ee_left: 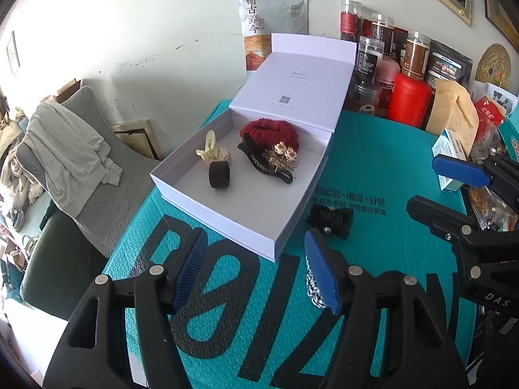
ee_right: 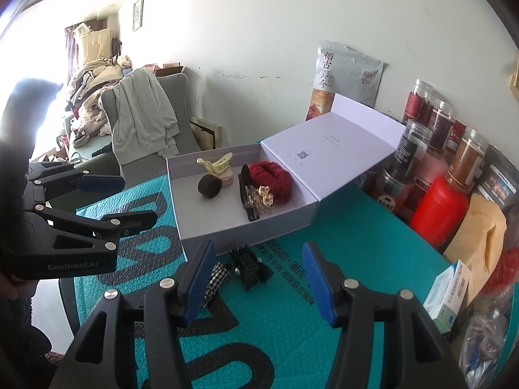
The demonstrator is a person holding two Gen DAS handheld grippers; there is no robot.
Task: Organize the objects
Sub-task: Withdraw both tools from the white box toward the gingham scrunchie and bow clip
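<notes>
A: Status on the white box (ee_right: 246, 227)?

B: Open, lid folded back. Already inside: red scrunchie (ee_right: 271, 180), black claw clip with gold trim (ee_right: 251, 199), yellow clip (ee_right: 215, 165), dark roll (ee_right: 209, 186).

A: Left to file?

B: Two pieces out on the teal tabletop (ee_right: 340, 259), just beside the box's front wall: black bow clip (ee_right: 249, 265) and checked bow (ee_right: 215, 280), close together (possibly touching, hard to tell).

A: Tools?

B: Right tool (ee_right: 258, 283) spread wide, empty, aimed at the black bow clip. Left tool (ee_left: 256, 269) also wide, holding nothing. Judged more than half done.
</notes>
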